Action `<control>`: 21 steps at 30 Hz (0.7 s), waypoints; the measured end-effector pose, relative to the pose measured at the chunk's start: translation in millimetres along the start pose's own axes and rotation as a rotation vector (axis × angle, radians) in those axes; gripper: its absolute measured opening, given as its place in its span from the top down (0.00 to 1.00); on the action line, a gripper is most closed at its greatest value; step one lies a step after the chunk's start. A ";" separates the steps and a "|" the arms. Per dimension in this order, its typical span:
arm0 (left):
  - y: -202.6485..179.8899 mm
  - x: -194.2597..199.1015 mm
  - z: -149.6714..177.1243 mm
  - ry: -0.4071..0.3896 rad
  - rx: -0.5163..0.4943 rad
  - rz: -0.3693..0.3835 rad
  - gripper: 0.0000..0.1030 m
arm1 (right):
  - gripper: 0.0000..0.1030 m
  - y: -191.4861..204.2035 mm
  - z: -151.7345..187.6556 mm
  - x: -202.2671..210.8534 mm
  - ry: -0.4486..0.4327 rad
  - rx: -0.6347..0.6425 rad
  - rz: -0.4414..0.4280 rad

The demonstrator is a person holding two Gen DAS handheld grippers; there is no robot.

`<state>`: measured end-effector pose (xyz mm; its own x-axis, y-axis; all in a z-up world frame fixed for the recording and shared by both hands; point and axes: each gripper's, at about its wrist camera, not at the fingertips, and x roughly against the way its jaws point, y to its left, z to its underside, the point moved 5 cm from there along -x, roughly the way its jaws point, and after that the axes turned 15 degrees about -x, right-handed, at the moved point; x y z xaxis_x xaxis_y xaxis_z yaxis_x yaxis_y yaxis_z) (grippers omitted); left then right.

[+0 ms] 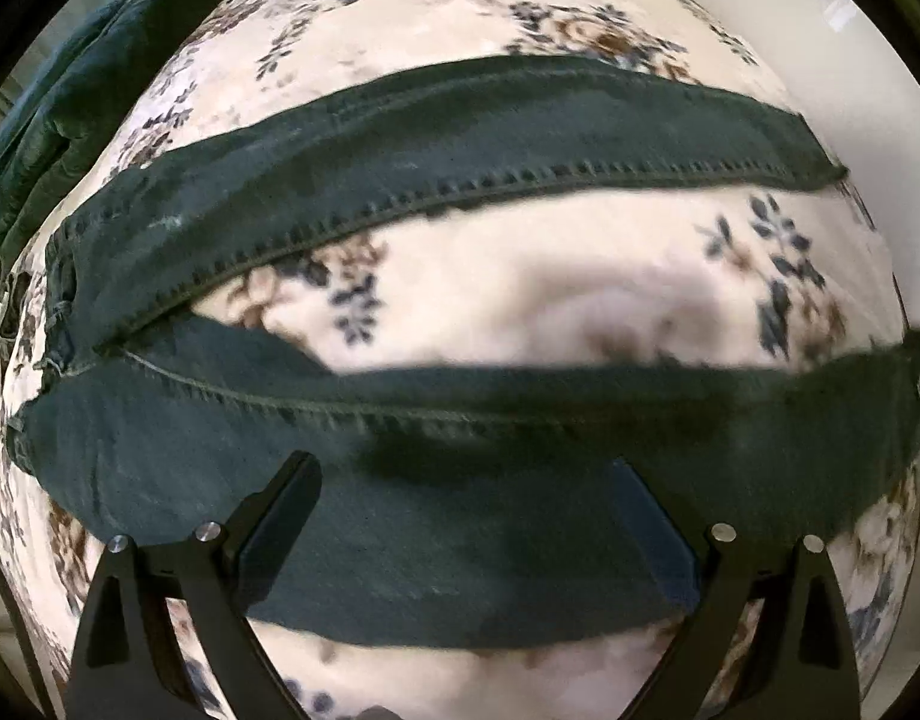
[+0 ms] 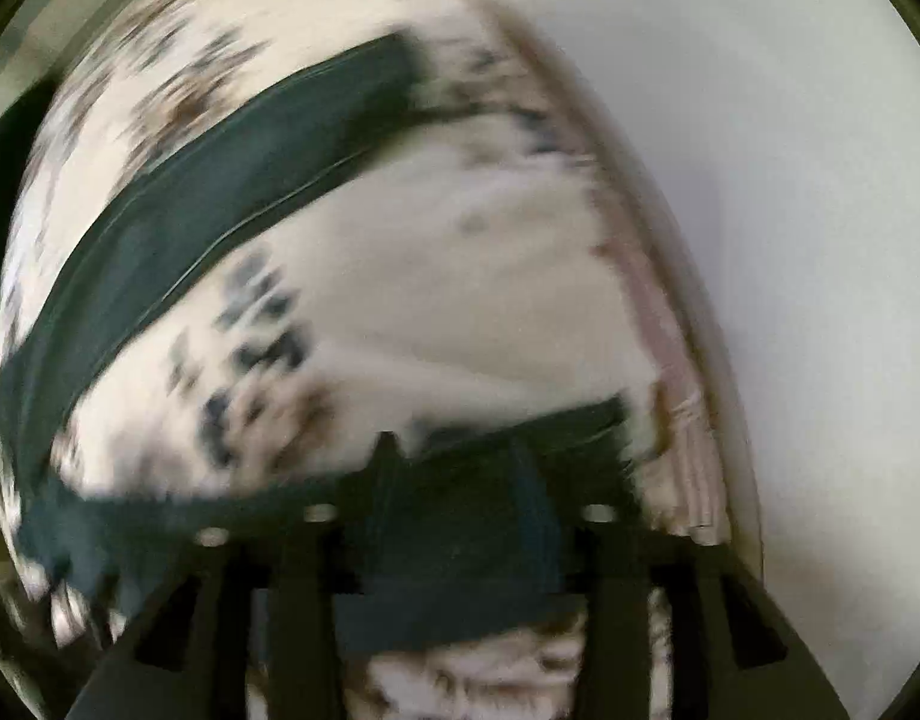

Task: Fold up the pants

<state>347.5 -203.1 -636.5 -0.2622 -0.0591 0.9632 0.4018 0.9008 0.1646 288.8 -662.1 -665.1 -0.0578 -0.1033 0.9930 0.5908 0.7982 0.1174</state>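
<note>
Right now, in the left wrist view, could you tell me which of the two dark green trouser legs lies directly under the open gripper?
The nearer leg, lowest in the picture, lies between the left gripper fingers; the farther leg lies beyond bare floral bedcover.

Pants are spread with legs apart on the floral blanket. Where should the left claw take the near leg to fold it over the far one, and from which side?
Grip the near leg at its outer edge, nearest the camera, coming from above. It lies flat on the blanket, and the open left claw already straddles it. The far leg lies parallel, so lifting that edge would likely carry it across.

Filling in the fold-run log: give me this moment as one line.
pants: spread, legs apart, on floral cover | left gripper: open over near leg | right gripper: blurred, grip unclear
</note>
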 end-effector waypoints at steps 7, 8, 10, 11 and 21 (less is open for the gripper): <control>91.4 7.7 -54.6 -0.024 -0.070 -0.057 0.04 | 0.38 82.5 -18.6 -5.6 0.110 -0.021 -0.118; 122.4 6.4 -68.5 -0.018 -0.073 -0.088 0.04 | 0.37 110.2 -25.9 -5.3 0.113 0.035 -0.135; 169.5 2.0 -84.0 0.001 -0.058 -0.112 0.04 | 0.29 173.8 -42.4 -9.5 0.101 0.143 -0.146; 208.2 -4.3 -92.8 0.031 -0.026 -0.120 0.04 | 0.26 209.3 -50.5 -13.7 0.094 0.191 -0.131; 411.2 -85.2 -114.8 0.232 0.118 0.100 0.04 | 0.24 483.7 -58.9 -79.0 0.306 0.379 -0.015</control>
<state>635.8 123.0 -626.4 -0.0127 -0.0523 0.9985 0.3070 0.9502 0.0537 626.6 -302.8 -687.7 0.2088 -0.2405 0.9479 0.2534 0.9495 0.1851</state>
